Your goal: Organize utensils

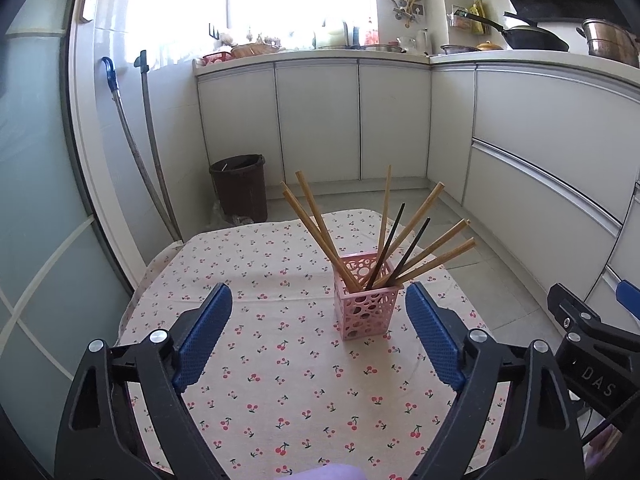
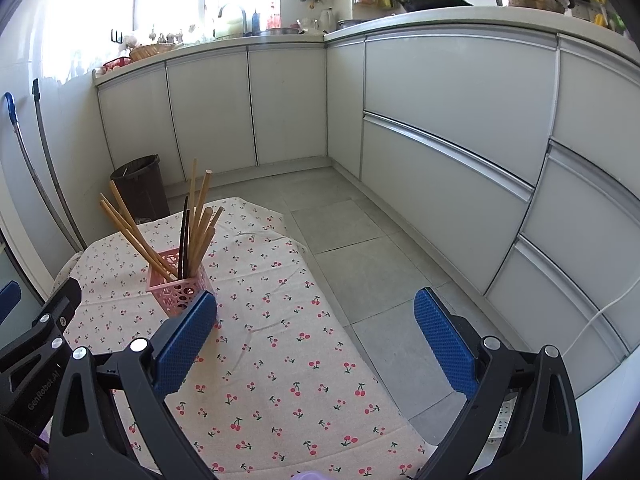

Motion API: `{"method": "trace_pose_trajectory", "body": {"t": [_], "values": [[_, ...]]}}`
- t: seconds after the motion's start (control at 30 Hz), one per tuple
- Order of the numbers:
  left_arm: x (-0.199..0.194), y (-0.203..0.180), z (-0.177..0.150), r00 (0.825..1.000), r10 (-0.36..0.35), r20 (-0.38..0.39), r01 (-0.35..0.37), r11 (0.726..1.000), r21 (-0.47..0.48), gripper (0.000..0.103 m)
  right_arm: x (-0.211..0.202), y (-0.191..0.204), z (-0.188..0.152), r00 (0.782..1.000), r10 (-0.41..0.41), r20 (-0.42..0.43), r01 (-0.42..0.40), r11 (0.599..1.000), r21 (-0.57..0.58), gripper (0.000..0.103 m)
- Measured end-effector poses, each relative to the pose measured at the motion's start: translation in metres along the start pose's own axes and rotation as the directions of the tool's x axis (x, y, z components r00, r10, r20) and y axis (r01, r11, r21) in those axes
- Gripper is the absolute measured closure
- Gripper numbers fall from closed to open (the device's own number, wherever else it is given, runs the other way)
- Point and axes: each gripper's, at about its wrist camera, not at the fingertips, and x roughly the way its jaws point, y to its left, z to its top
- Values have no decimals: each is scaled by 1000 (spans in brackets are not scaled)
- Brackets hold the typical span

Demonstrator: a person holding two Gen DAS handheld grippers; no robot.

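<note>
A pink perforated holder [image 1: 367, 304] stands upright on the cherry-print tablecloth [image 1: 280, 360]. Several wooden chopsticks [image 1: 316, 228] and two dark ones [image 1: 400, 236] fan out of it. My left gripper [image 1: 319, 300] is open just in front of the holder, nothing between its blue pads. In the right wrist view the same holder [image 2: 178, 290] with its chopsticks [image 2: 132, 228] sits at the left, partly behind my left blue finger [image 2: 188, 332]. My right gripper [image 2: 316, 312] is open and empty, over the cloth's right edge and the floor.
A brown waste bin [image 1: 241, 188] stands on the floor beyond the table. Two mop handles [image 1: 144, 152] lean on the left wall. White cabinets [image 1: 320, 120] run along the back and right, with pots [image 1: 536, 38] on the counter. Grey floor tiles [image 2: 360, 260] lie right of the table.
</note>
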Motion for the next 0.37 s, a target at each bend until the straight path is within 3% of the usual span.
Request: {"method": "trace_pose_trajectory", "body": {"t": [0.1, 0.23, 0.37], "values": [[0, 0, 1, 1000, -4, -4, 4, 1000, 3, 19, 1, 0, 0, 1000, 0, -2, 0, 1000, -1, 7], [2, 0, 4, 1000, 3, -23, -3, 1000, -6, 8, 2, -1, 0, 1000, -2, -5, 3, 1000, 2, 7], [-1, 0, 5, 1000, 7, -8, -7, 1000, -8, 7, 3, -3, 0, 1000, -3, -7, 3, 1000, 6, 7]]}}
